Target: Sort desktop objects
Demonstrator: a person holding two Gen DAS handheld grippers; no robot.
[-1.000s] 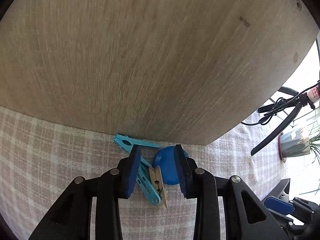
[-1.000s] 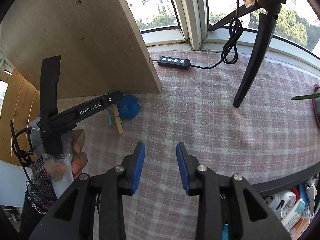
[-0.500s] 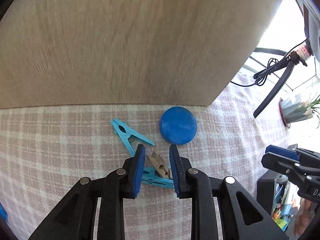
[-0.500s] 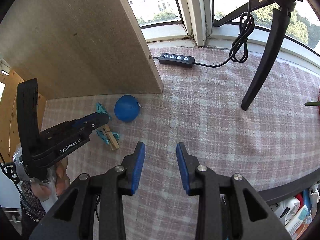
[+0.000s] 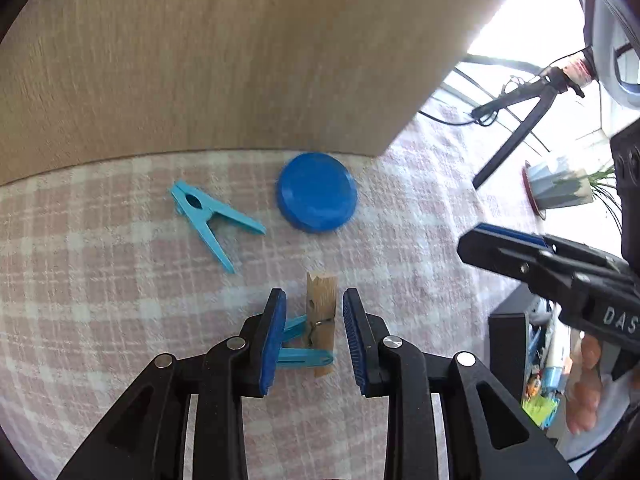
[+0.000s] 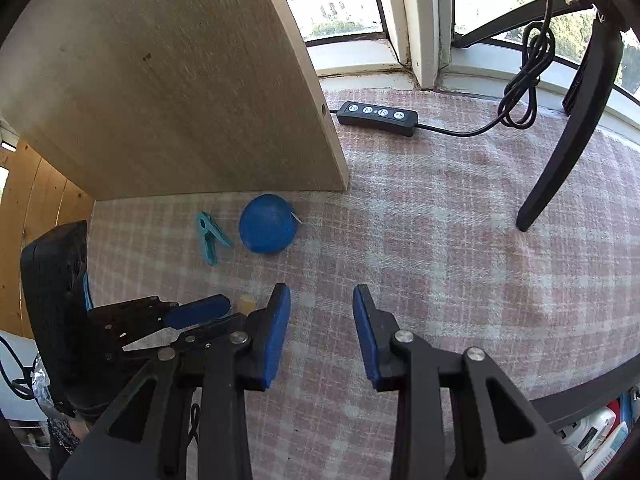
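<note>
In the left wrist view my left gripper point(image 5: 314, 332) is open, its jaws on either side of a wooden clothespin point(image 5: 321, 312) that lies across a light-blue clothespin point(image 5: 304, 358) on the checked cloth. Neither pad touches them. A second light-blue clothespin point(image 5: 210, 220) and a round blue lid point(image 5: 317, 191) lie farther ahead by the wooden panel. My right gripper point(image 6: 322, 324) is open and empty above the cloth. It also shows in the left wrist view point(image 5: 516, 248) at the right. The right wrist view shows the lid point(image 6: 267, 229), the clothespin point(image 6: 210, 236) and the left gripper point(image 6: 192, 314).
An upright wooden panel point(image 6: 180, 92) stands behind the objects. A black remote with cable point(image 6: 376, 117) lies near the window. A black stand leg point(image 6: 560, 152) rests on the cloth at right. A potted plant point(image 5: 560, 188) stands far right. A box of clutter point(image 5: 540, 360) sits beyond the table edge.
My left gripper has drawn back from the panel and opened wider. The wooden and light-blue clothespins between its jaws have slid back and away from the lid; the other clothespin stayed.
</note>
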